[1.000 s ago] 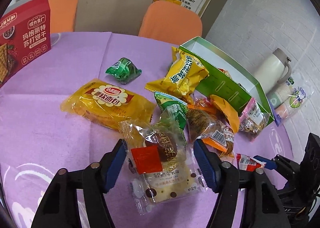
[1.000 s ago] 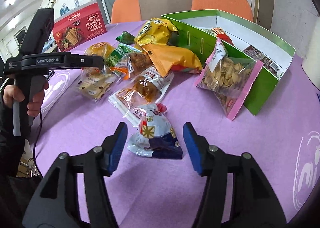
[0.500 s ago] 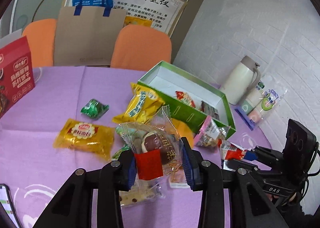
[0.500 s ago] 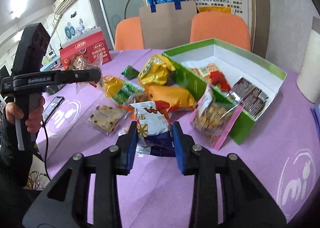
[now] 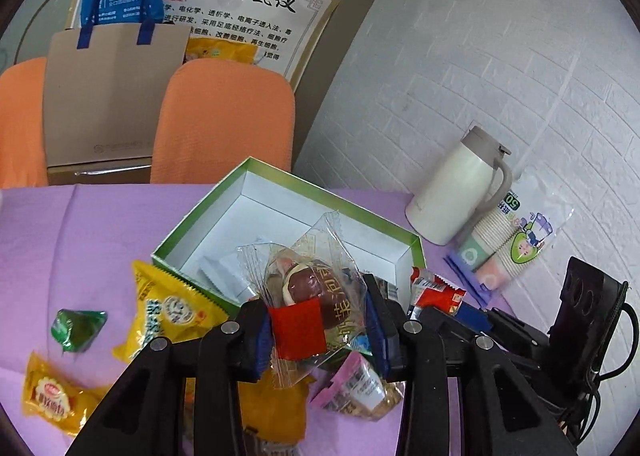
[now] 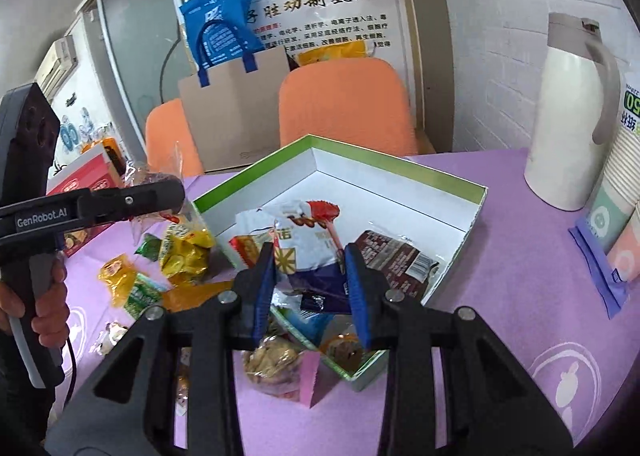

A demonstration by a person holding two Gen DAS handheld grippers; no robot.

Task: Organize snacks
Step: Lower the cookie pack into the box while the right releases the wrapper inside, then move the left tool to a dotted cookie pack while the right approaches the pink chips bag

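My left gripper is shut on a clear packet with a brown date and a red label, held in the air near the front edge of the green box. My right gripper is shut on a white, red and dark blue snack packet, held over the near end of the green box. A brown wrapped bar and a red packet lie inside the box. From the right wrist view the left gripper hangs at the left, over the loose snacks.
Loose snacks lie on the purple tablecloth: a yellow bag, a green sweet, a yellow bread packet, a pink-edged nut bag. A white jug, a paper cup pack and orange chairs stand behind.
Both grippers shut on their packets, lifted them off the cloth, and have carried them toward and over the green box.
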